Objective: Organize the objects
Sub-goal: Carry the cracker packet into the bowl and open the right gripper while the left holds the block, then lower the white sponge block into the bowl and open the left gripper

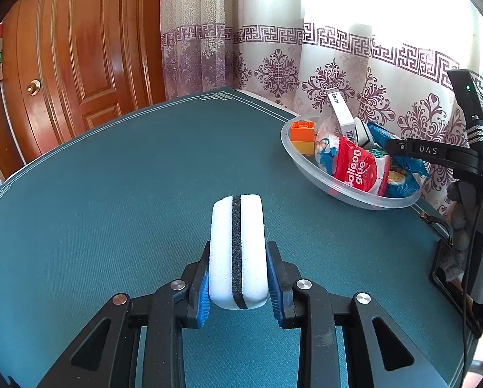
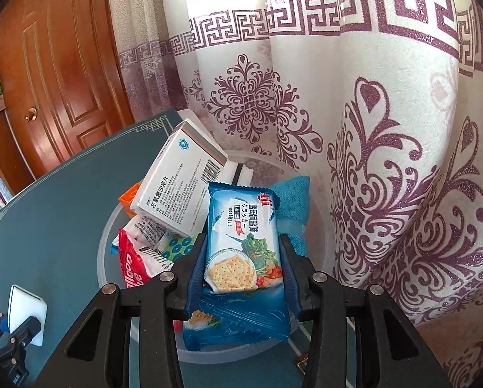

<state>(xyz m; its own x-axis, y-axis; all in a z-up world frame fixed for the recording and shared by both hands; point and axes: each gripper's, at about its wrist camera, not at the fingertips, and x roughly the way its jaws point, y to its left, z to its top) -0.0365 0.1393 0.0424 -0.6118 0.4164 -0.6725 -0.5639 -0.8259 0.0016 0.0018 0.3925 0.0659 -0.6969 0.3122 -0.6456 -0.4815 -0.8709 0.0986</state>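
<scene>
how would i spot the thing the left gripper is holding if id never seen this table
Start at the green table by the patterned curtain, then look away from the clear bowl of snack packets to the open cloth in front. There the left gripper pinches a white sponge block. Unlike the colourful packets, it is plain white with one black stripe down its middle.

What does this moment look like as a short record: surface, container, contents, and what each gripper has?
surface: green table mat
container: clear bowl at the mat's far right, by the curtain
contents: orange block, white box, red packet, other wrappers
left gripper: shut on a white sponge with a black stripe, over the mat
right gripper: shut on a blue cracker pack, over the bowl
task state: sponge and cracker pack not yet in the bowl
</scene>
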